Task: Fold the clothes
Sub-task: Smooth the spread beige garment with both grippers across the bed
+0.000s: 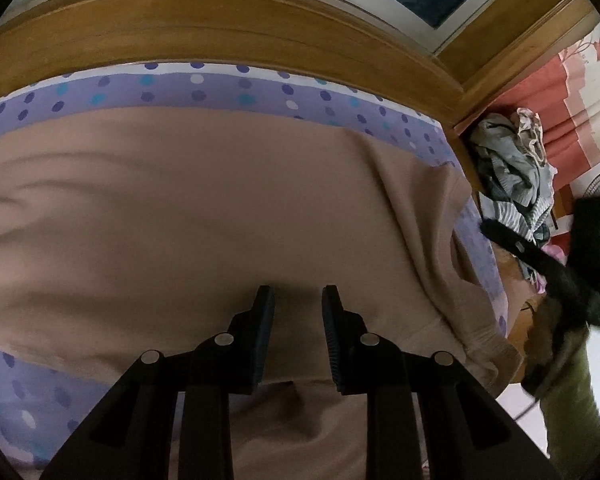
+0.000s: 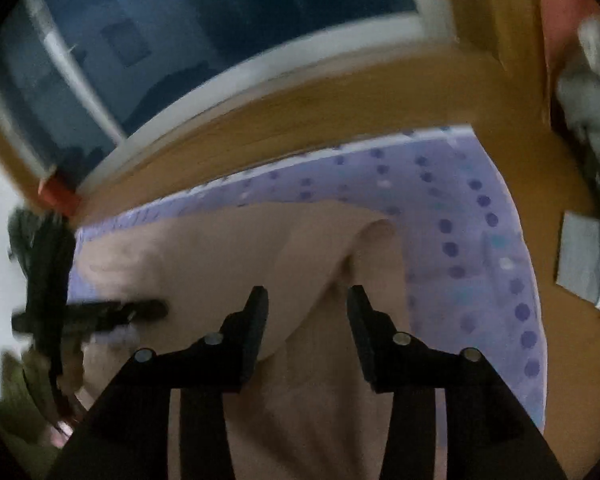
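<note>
A wooden bed frame [image 1: 220,36] with a smooth, honey-coloured curved board rings a lilac sheet [image 1: 204,90] printed with violet, teal and white dots. Spread over the sheet lies the tan garment [image 1: 204,208], a soft matte cloth with shallow wrinkles at its left and a ribbed hem at the near right corner; in the right wrist view one edge rises in a rounded fold. Beyond the frame's corner sits a crumpled heap of grey and striped clothes [image 1: 508,176], partly cut off by the frame. The left tool [image 1: 298,300] hangs just over the tan garment, its ribbed black fingers narrowly parted with nothing between them. The right tool [image 2: 308,300] stands wider, empty, above the fold; that view is blurred. No writing is legible.
</note>
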Demonstrator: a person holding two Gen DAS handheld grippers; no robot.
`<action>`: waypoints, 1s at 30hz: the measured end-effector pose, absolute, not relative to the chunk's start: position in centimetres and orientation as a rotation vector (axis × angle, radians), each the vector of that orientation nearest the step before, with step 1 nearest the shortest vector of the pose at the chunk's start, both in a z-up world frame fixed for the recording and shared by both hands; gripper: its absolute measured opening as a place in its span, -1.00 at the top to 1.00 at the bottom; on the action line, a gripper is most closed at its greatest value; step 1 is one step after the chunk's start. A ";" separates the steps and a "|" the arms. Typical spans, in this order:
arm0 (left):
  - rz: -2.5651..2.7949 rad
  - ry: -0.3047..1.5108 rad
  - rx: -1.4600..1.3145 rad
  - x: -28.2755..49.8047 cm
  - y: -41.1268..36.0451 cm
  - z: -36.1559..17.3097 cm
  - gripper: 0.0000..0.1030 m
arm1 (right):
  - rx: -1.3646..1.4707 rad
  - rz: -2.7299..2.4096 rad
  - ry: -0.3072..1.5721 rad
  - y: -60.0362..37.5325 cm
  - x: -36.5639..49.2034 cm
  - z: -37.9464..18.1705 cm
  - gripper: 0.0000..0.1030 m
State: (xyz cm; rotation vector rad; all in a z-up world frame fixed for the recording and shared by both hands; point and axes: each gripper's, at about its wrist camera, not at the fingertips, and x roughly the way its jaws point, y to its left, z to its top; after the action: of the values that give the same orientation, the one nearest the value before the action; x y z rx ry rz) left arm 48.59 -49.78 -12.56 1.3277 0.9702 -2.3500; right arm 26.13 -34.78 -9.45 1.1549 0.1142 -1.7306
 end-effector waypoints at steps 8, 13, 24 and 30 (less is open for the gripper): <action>-2.298 0.929 1.327 47.5 -49.7 -12.7 0.54 | 1.110 -1.602 0.137 -39.8 24.2 -10.6 0.22; -2.277 0.878 1.301 45.6 -50.0 -12.9 0.54 | 1.074 -1.811 -0.100 -38.3 18.7 -9.3 0.31; -2.267 0.638 1.268 41.1 -49.9 -13.6 0.54 | 1.276 -1.704 -0.065 -38.6 12.3 -14.0 0.62; -2.257 0.619 1.260 40.8 -49.6 -13.6 0.44 | 1.164 -1.756 0.221 -34.4 15.9 -10.3 0.45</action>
State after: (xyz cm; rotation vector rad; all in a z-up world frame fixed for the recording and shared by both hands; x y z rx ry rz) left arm 40.79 -49.62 -13.59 1.2604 0.6194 -2.2565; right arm 15.92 -34.37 -10.29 1.1640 0.2210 -1.7565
